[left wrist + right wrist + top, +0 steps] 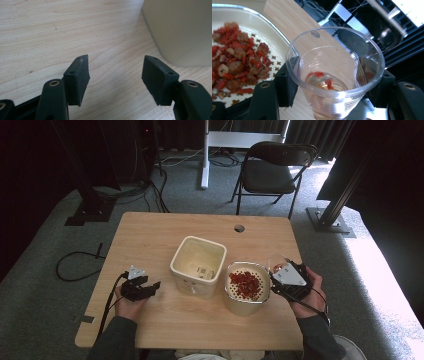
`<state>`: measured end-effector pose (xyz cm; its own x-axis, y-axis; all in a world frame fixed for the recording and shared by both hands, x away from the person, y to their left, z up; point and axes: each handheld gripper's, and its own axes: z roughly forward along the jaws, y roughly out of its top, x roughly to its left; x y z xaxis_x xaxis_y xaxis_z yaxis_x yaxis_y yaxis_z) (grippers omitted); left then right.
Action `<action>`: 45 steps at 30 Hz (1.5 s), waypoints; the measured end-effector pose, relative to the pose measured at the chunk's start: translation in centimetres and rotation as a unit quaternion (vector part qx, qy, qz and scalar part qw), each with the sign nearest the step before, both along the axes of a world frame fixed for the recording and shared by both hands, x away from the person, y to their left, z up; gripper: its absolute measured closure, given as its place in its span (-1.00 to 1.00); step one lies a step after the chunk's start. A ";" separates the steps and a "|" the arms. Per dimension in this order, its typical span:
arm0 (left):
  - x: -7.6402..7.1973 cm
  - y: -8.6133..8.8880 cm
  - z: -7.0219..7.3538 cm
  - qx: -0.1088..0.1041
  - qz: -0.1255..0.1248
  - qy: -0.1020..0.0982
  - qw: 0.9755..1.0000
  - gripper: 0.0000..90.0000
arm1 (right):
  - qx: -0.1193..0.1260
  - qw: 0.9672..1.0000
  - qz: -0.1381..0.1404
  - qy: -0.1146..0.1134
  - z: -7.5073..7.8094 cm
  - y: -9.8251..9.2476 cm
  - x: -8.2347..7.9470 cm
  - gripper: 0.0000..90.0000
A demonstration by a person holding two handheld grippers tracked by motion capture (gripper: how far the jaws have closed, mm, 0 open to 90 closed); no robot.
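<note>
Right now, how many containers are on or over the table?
3: a square tub mid-table, a strainer bowl of red bits to its right, and a clear cup squeezed in the right tool beside that bowl.

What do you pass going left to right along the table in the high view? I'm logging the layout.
Left gripper → empty cream square container → perforated bowl of red dried pieces → right gripper clamped on a clear plastic cup.

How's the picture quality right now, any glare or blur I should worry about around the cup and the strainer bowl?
High view: daylight blows out the floor at right, room behind is dark, table evenly lit. Right gripper view: clear plastic cup sharp, with bright glare at its base; berries in the strainer bowl slightly soft. Left gripper view: fingers and wood grain crisp, no glare.
</note>
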<state>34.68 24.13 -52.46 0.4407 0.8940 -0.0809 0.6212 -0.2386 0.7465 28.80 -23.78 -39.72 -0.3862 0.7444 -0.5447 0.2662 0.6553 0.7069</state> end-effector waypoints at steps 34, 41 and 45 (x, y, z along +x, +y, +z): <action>0.0 0.0 0.1 -0.001 0.001 -0.001 1.000 -0.12 | -0.327 0.942 0.031 -0.064 -1.3 5.4 -1.1 -0.23; 0.0 0.0 0.1 -0.001 0.001 -0.001 1.000 -0.12 | -0.379 0.921 0.034 -0.079 -1.6 5.9 -1.4 -0.23; 0.0 0.0 0.1 0.000 0.000 -0.002 1.000 -0.12 | -0.402 0.911 0.036 -0.088 -1.8 6.1 -1.6 -0.23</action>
<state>34.66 24.15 -52.38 0.4407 0.8941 -0.0803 0.6190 -0.2378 0.7486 27.20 -17.71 -41.50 -0.2733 0.0541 -0.9604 0.1310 0.9912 0.0185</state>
